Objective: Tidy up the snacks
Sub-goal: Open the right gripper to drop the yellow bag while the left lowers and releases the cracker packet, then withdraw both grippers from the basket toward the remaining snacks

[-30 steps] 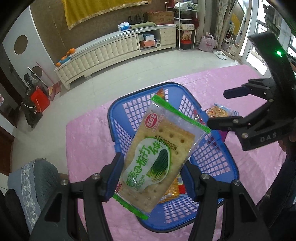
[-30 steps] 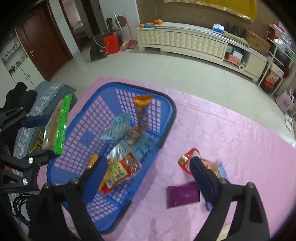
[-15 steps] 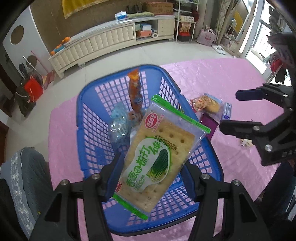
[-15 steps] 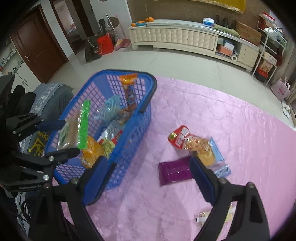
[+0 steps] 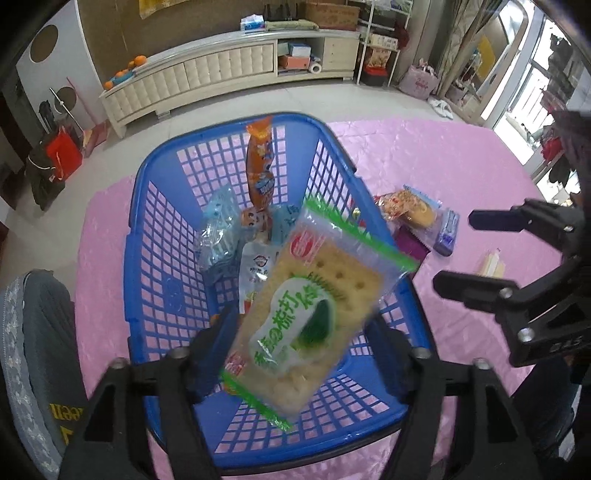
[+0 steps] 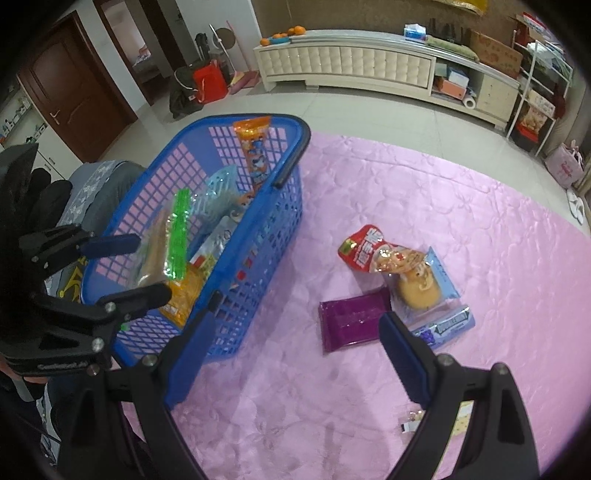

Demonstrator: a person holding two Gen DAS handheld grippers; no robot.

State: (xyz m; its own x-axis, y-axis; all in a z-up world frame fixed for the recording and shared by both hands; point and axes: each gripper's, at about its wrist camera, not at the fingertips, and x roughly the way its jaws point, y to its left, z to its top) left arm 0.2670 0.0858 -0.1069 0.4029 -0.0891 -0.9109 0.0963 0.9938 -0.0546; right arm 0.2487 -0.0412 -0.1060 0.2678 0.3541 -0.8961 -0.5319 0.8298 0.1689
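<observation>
With its jaws just opening, the left gripper lets go of the cracker packet over the near end of the blue basket, where it could catch on the rim, while the right gripper hangs open and empty.

Long cream sideboard with oranges, brown door, red bag

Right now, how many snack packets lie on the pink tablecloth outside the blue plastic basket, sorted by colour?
Red packet: 1
Clear packet with blue edges and a round yellow cake: 1
Flat purple packet: 1
Small blue bar packet: 1
Pale yellow packet, partly hidden: 1
Total: 5
</observation>
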